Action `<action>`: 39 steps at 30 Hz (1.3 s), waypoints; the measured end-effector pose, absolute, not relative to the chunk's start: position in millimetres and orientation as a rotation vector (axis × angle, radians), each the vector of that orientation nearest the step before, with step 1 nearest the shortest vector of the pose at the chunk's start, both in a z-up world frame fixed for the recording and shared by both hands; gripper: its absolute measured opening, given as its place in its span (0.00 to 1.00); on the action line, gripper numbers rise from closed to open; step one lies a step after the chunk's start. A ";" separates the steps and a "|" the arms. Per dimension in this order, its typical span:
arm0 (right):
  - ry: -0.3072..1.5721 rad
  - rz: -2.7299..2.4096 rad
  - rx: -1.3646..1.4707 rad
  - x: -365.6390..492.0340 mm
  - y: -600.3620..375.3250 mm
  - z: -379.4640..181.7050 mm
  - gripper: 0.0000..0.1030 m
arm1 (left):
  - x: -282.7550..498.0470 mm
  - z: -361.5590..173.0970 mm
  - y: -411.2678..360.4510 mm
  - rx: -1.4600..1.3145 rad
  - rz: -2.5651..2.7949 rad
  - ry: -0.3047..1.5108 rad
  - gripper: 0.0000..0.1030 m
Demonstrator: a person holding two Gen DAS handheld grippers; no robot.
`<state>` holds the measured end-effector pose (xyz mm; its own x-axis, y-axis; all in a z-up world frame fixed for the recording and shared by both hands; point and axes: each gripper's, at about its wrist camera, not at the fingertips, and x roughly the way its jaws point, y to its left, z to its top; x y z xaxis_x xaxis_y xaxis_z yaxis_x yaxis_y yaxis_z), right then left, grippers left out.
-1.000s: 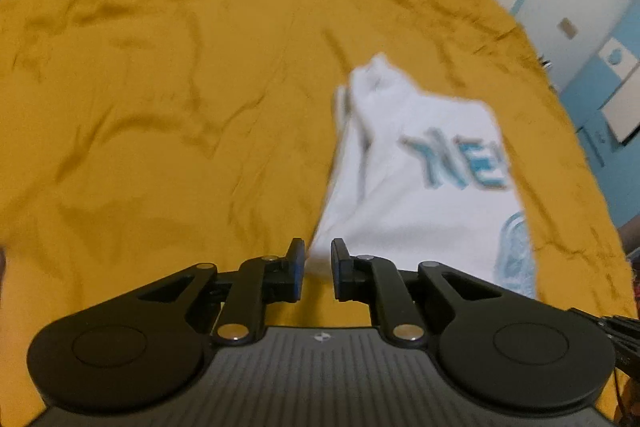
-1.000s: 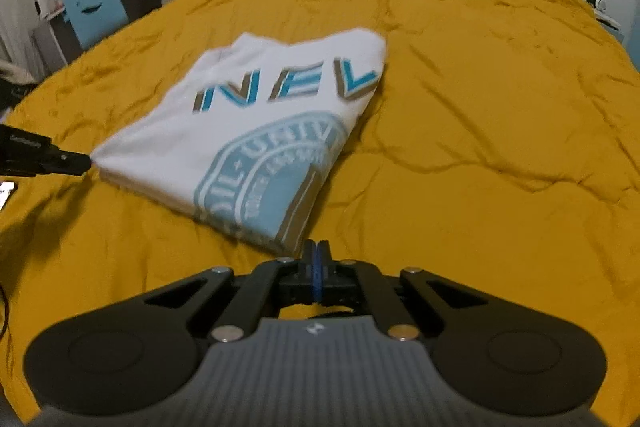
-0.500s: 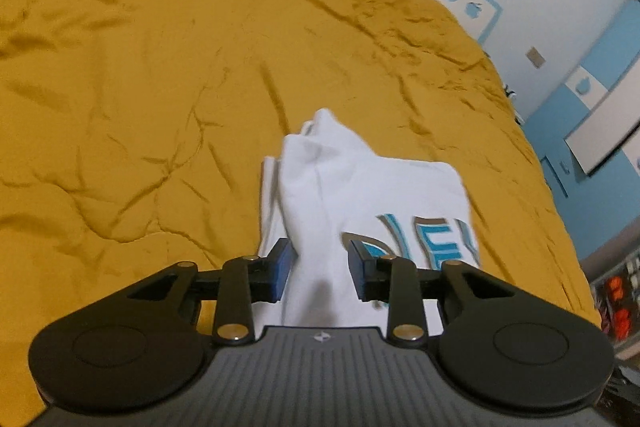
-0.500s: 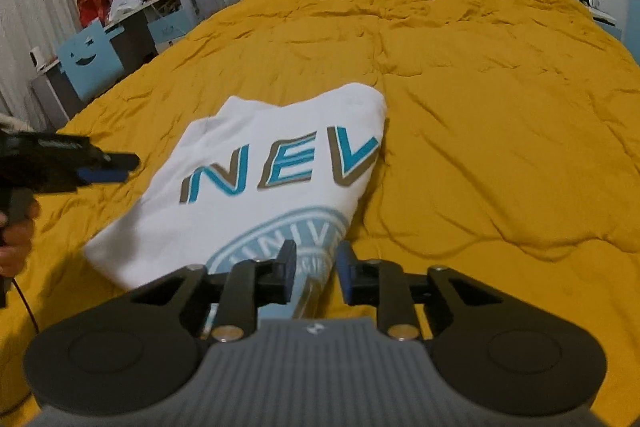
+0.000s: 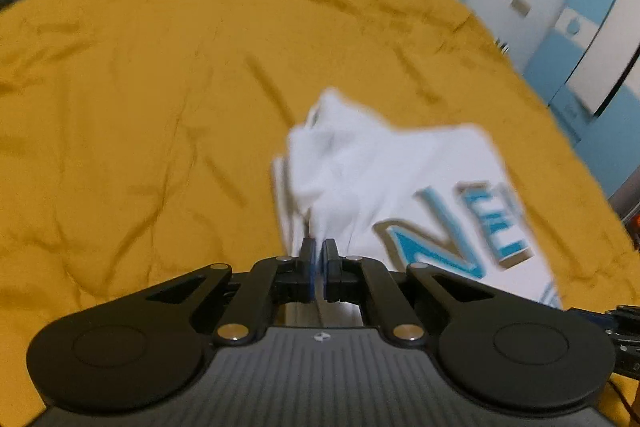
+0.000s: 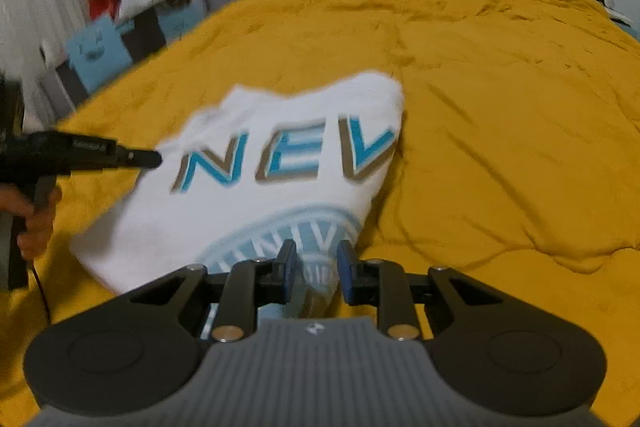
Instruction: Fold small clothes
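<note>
With the white shirt (image 6: 260, 187) lying half-folded on the yellow bedspread (image 6: 500, 107), my left tongs (image 5: 319, 259) have just clenched its edge while my right tongs (image 6: 316, 267) straddle its near hem unclosed, ready for the next fold.

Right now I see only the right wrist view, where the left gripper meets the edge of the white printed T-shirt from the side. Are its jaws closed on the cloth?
Observer: Yes. In the left wrist view the left gripper has its jaws shut on a ridge of the white printed T-shirt.
Operator: Which part of the shirt is it?
Observer: The side edge left of the letter N. A tented fold runs from the jaws up to a crumpled corner.
Operator: What stands past the bed on that side?
Observer: A blue and white cupboard, blurred, beyond the wrinkled mustard-yellow bedcover.
</note>
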<state>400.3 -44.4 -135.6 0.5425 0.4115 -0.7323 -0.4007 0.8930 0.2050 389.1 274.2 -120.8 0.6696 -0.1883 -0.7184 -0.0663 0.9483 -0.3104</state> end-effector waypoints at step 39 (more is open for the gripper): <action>1.004 0.463 0.889 580.6 -97.4 -223.8 0.41 | 487.7 -193.4 344.2 -0.967 -0.217 0.857 0.43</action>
<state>580.6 -97.4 -223.8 0.4849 0.6990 -0.5256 0.0536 0.5761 0.8156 487.7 344.2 -193.4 0.6617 -0.5187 -0.5413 -0.1982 0.5754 -0.7935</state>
